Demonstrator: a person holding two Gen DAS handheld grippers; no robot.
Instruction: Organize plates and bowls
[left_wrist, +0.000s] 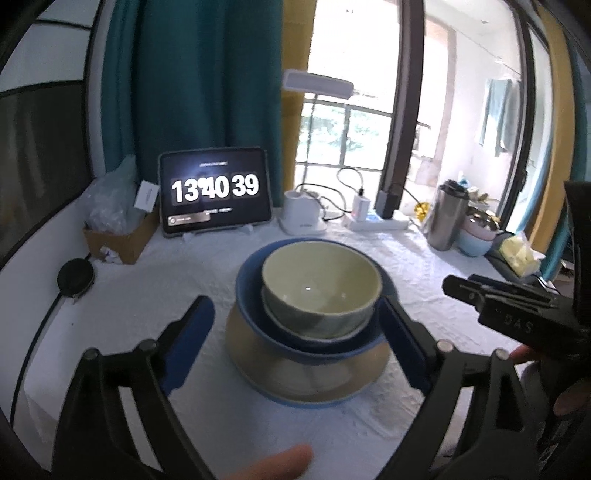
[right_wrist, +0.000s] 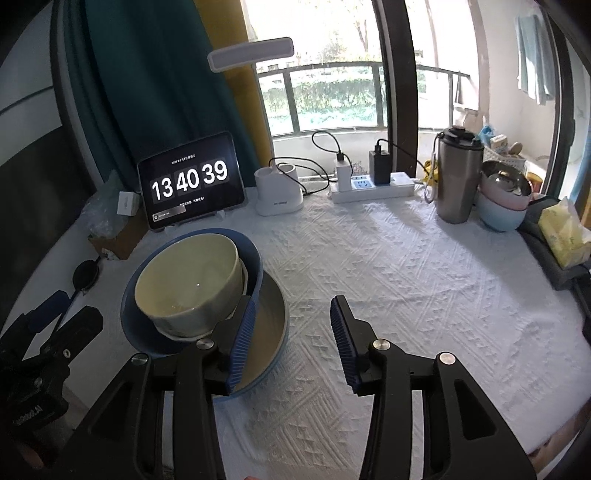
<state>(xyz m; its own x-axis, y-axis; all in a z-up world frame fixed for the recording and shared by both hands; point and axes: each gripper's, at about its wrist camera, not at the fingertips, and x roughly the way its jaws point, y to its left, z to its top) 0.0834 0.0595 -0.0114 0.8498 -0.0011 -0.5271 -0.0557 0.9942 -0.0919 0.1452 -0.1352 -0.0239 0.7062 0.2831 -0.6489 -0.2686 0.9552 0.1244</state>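
Left gripper (left_wrist: 295, 328), jaws wide, straddled the nested stack: green bowl (left_wrist: 320, 291) in blue bowl (left_wrist: 258, 314) on plate (left_wrist: 306, 376), presumably centred for stability. Right gripper (right_wrist: 291, 343), jaws wide and empty, had the stack just left of them; open tabletop (right_wrist: 424, 280) lay ahead and right.

A lived-in home, probably an apartment: a cloth-covered table (right_wrist: 388, 266) stands by a balcony door with teal curtains (right_wrist: 147, 92), laundry (right_wrist: 532, 55) hanging outside, a tissue pack (right_wrist: 563, 232) and steel tumbler (right_wrist: 458, 177) nearby.
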